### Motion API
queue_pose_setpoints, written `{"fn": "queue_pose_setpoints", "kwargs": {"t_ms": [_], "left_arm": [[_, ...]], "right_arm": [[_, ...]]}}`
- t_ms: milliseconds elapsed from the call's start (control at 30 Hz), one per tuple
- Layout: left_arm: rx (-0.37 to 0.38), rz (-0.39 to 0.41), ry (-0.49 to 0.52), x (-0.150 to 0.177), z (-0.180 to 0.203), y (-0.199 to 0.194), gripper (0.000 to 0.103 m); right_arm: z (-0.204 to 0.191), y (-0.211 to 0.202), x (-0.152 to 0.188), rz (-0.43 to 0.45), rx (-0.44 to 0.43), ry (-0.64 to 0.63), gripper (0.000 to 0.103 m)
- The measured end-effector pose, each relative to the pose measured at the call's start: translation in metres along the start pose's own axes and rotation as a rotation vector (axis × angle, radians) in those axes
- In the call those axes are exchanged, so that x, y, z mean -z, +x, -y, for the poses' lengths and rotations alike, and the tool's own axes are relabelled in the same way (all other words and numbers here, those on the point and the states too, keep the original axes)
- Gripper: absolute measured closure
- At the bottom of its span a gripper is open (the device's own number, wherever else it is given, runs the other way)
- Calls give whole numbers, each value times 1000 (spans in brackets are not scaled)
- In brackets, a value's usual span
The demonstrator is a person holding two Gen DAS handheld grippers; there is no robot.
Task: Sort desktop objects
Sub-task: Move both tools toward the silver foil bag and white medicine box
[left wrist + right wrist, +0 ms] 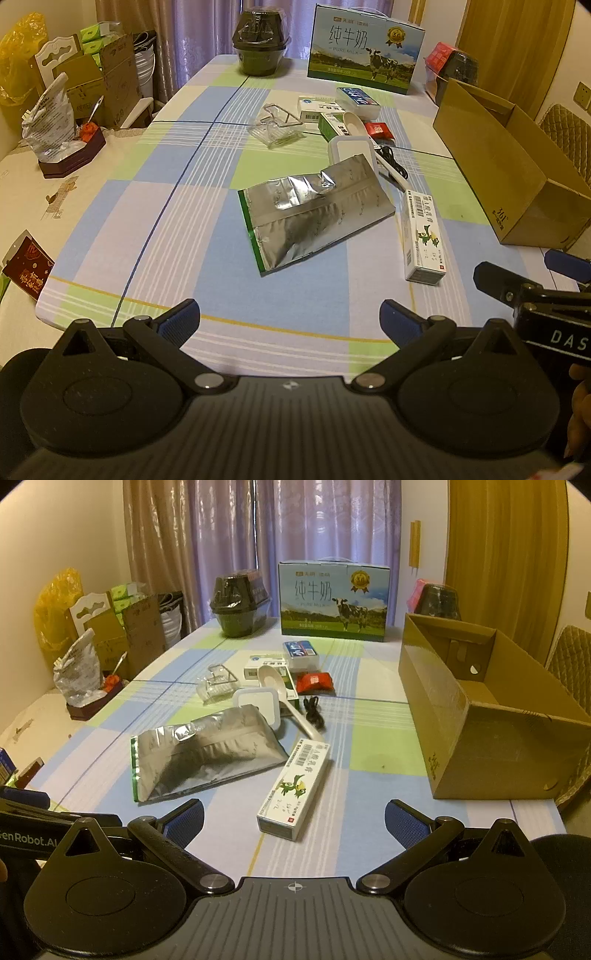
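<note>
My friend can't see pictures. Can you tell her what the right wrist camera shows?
An open gripper hovers over a checked table, nearest a long white box and a silver bag. A cardboard box lies open on the right; a milk carton stands at the back.

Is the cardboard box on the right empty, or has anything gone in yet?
Empty as far as visible: the cardboard box is open-topped, and the right wrist view shows only bare inner walls and floor.

Left wrist: low over table's near edge, facing far curtains
Right wrist: alongside, same heading
Shared: silver pouch (314, 214) (207, 753), cardboard box (509, 166) (491, 709)
</note>
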State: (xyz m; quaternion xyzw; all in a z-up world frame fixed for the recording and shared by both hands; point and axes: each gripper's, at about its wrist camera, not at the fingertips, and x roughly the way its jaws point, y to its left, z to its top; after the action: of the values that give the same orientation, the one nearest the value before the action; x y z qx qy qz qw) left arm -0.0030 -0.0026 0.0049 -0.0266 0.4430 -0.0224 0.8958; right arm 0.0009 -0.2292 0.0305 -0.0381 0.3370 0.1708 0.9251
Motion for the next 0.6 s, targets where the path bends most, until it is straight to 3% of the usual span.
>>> {"fn": "queue_pose_setpoints", "kwargs": {"t_ms": [600], "left_arm": [[5,6,5,-4,-3,1,1]], "right_arm": [[-2,4,-1,-17,28,3,2]]}}
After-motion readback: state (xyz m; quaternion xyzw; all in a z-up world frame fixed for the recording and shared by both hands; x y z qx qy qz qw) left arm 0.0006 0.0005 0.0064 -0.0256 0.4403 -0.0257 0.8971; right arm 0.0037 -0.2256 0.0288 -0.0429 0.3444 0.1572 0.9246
